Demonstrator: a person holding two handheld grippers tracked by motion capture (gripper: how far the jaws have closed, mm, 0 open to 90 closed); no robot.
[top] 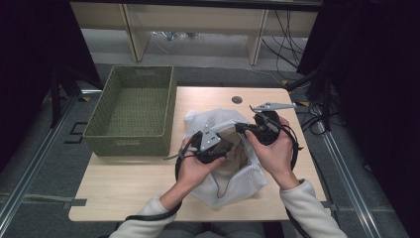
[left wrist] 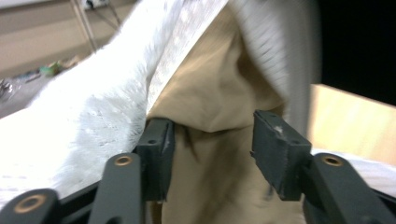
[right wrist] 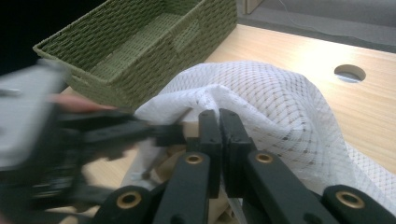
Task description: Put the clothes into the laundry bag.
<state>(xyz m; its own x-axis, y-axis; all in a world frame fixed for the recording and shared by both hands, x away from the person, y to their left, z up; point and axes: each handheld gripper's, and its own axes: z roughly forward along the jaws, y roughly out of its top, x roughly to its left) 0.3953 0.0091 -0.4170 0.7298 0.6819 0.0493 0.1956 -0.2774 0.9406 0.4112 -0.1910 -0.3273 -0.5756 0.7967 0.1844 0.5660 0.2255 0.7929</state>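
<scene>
Cream fleece sleeves (top: 308, 204) — black jaws with brass rivets (right wrist: 193, 159), grey plates, black cables.

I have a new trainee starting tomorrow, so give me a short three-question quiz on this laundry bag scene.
1. True or false: the right tool is shut on the edge of the white mesh bag.
2. Which colour is the cloth inside the bag? A. blue B. tan C. red
3. Where does the green basket stand, seen from the person's side of the table?

Key
1. True; its jaws pinch the bag's rim.
2. B. The left tool stands open in front of the tan cloth.
3. At the table's left, beside the bag.
</scene>
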